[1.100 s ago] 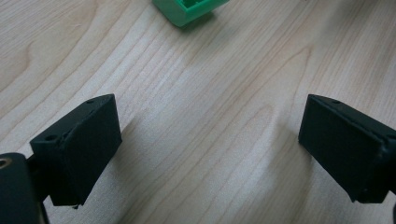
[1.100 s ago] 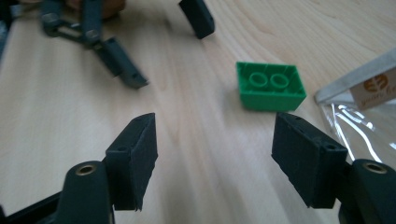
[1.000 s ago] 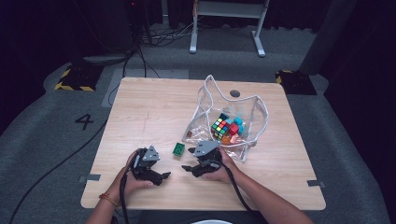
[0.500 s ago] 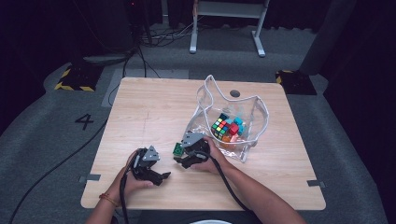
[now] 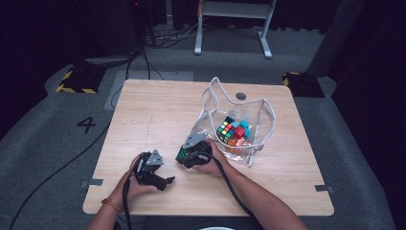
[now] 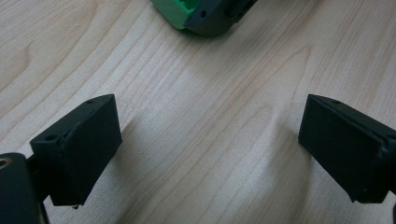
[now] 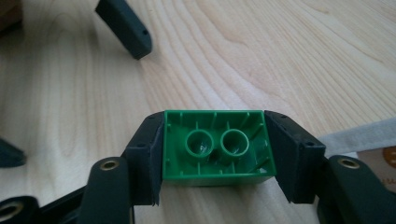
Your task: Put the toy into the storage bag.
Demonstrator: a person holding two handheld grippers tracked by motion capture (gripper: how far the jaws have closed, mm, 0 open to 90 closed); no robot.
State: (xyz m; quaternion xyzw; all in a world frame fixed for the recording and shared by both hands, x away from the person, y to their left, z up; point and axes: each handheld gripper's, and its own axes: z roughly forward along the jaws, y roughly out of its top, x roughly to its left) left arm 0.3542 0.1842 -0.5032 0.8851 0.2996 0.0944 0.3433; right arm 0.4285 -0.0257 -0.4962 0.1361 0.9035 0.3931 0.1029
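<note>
Right gripper view shows the right gripper (image 7: 215,154) just closed tight on the green block (image 7: 215,147) (hollow side showing), so next lift it toward the clear bag (image 5: 253,143).

The right gripper (image 5: 183,155) is shifted toward 9 o'clock on the table, away from the bag, and its jaws have just been closing, now clamped on the green brick (image 7: 215,147).

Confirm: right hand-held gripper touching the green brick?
Touching. In the right gripper view, both pads of the right hand-held gripper press flush against the sides of the green brick, with no gap; its jaws have just been closing.
</note>
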